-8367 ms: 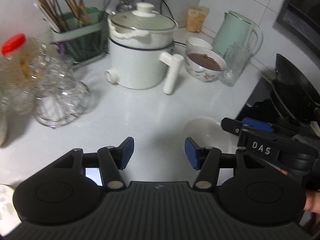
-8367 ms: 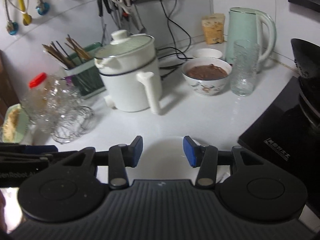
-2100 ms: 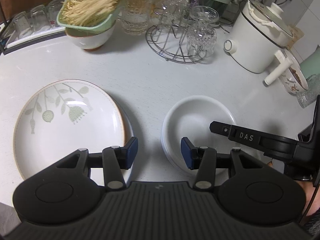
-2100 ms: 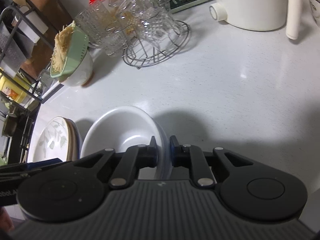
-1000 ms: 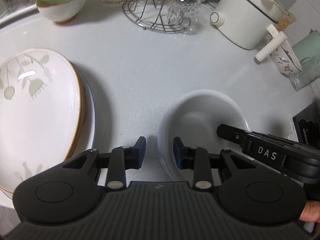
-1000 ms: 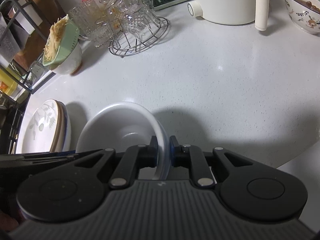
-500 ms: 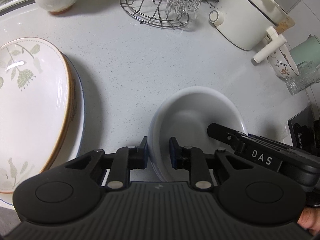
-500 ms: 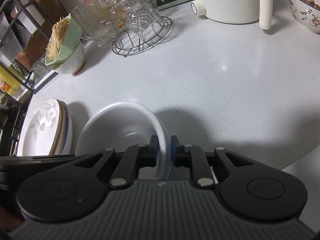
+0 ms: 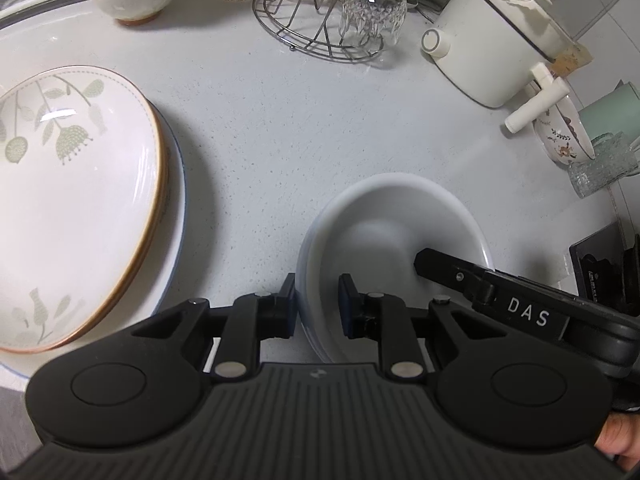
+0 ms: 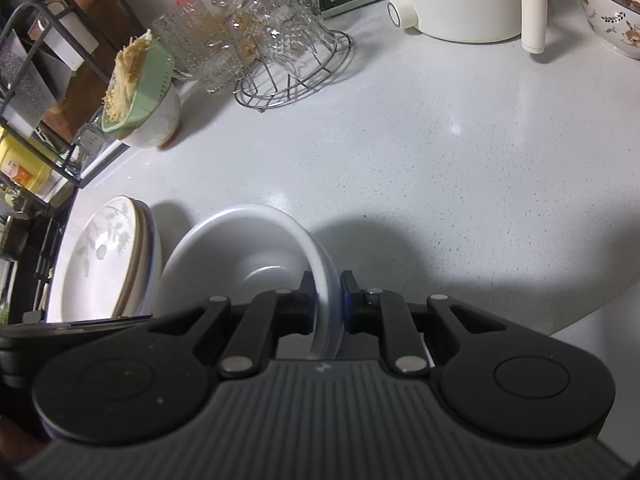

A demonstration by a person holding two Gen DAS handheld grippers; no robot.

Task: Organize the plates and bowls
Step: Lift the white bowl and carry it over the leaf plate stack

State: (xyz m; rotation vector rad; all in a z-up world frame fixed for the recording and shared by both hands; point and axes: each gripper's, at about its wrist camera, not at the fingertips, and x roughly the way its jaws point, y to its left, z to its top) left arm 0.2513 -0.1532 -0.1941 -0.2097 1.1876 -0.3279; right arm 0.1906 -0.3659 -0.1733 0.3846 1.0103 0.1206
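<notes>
A white bowl rests on the pale counter, and further rims show beneath its left edge. My left gripper is shut on the bowl's near-left rim, one pad outside and one inside. My right gripper is shut on the bowl's right rim; in the left wrist view its black arm reaches over the rim from the right. A stack of plates topped by a leaf-patterned one lies to the left of the bowl, also visible in the right wrist view as the plates.
Along the back stand a wire rack of glasses, a white electric pot, a patterned bowl of food and a green strainer of noodles on a bowl. A black stove borders the counter at right.
The left gripper's jaws have closed in from either side onto the bowl's rim. The right gripper has kept its grip on the opposite rim.
</notes>
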